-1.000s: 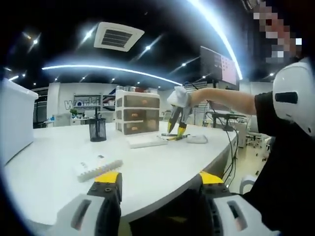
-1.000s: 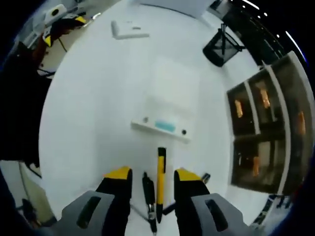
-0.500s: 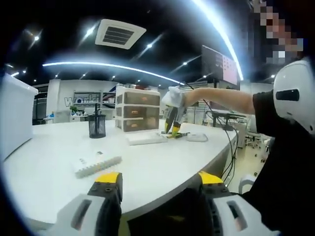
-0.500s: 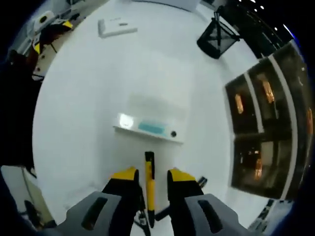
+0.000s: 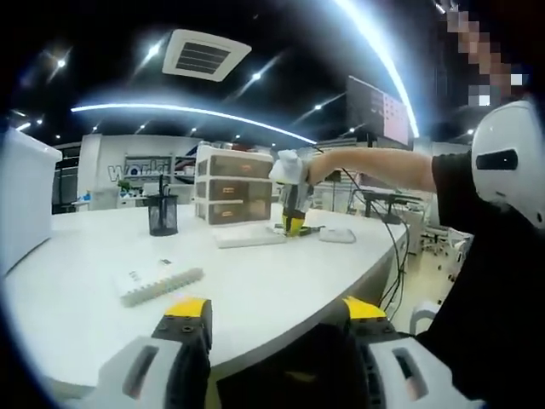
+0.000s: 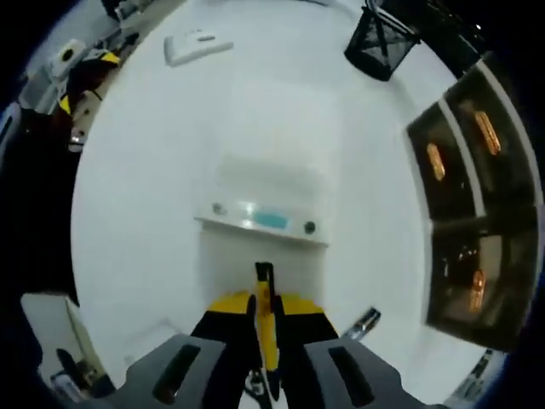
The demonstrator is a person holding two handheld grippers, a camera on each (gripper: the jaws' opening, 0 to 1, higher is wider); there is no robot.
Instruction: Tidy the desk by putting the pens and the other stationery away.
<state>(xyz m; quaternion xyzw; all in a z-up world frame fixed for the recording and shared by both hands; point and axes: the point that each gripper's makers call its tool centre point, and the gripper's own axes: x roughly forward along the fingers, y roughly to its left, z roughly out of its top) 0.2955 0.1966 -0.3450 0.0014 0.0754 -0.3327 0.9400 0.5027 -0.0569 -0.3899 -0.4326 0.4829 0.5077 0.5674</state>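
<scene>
Jaws on my right gripper (image 6: 266, 319) have gone from spread around the yellow pen (image 6: 267, 317) a second ago to pinching it now, so I'd call the grab done. Just ahead of the tips sits a flat white case (image 6: 271, 200), and well beyond that the black mesh pen cup (image 6: 381, 40), probably where this pen goes. My left gripper (image 5: 278, 319) hangs spread wide near the desk (image 5: 255, 281) edge, holding nothing, white marker box (image 5: 159, 283) just ahead.

A white, curved desk (image 5: 255, 290) carries a black mesh pen cup (image 5: 162, 216); a three-drawer organiser (image 5: 234, 189); a flat white case (image 5: 249, 236); a white ridged box (image 5: 159, 282) nearer; a silver pen (image 6: 364, 321).
</scene>
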